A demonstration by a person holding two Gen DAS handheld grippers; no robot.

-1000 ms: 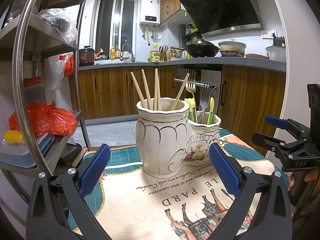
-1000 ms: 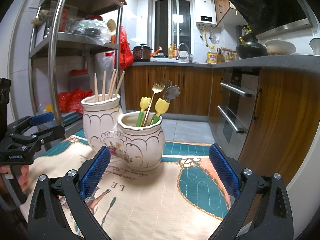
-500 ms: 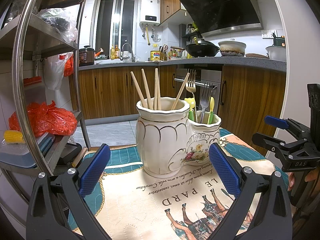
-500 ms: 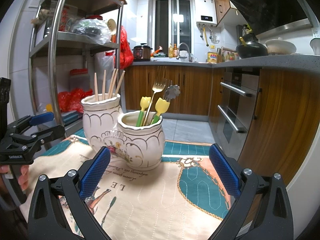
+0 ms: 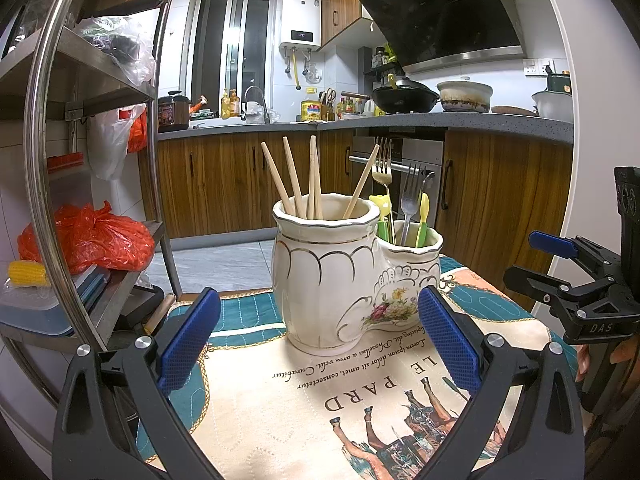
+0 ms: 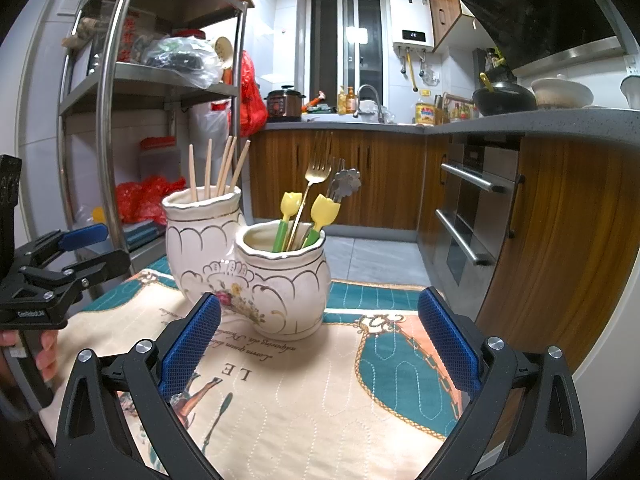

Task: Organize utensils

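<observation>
Left wrist view: the left gripper (image 5: 318,338) hangs low over the printed tablecloth (image 5: 280,408), blue pads spread wide, nothing between them.
Metal rack (image 5: 44,168): far left, with an orange bag (image 5: 90,236) and a corn cob (image 5: 26,272) on its lower shelf.
Taller jar (image 5: 324,272): standing upright on the cloth, ahead of the open jaws, five wooden chopsticks (image 5: 294,178) leaning inside.
Shorter jar (image 5: 412,268): joined to the taller jar's right side, holding a gold fork (image 5: 383,170), a silver fork (image 5: 412,188) and yellow-tipped green picks (image 5: 422,220).
Right gripper (image 5: 560,264): at the right edge of this view, apart from the jars, a hand's fingertips below it; its own camera shows its pads (image 6: 448,338) held wide and empty.
Right wrist view: shorter jar nearest, tulip-shaped pick heads (image 6: 325,207) above the rim.
</observation>
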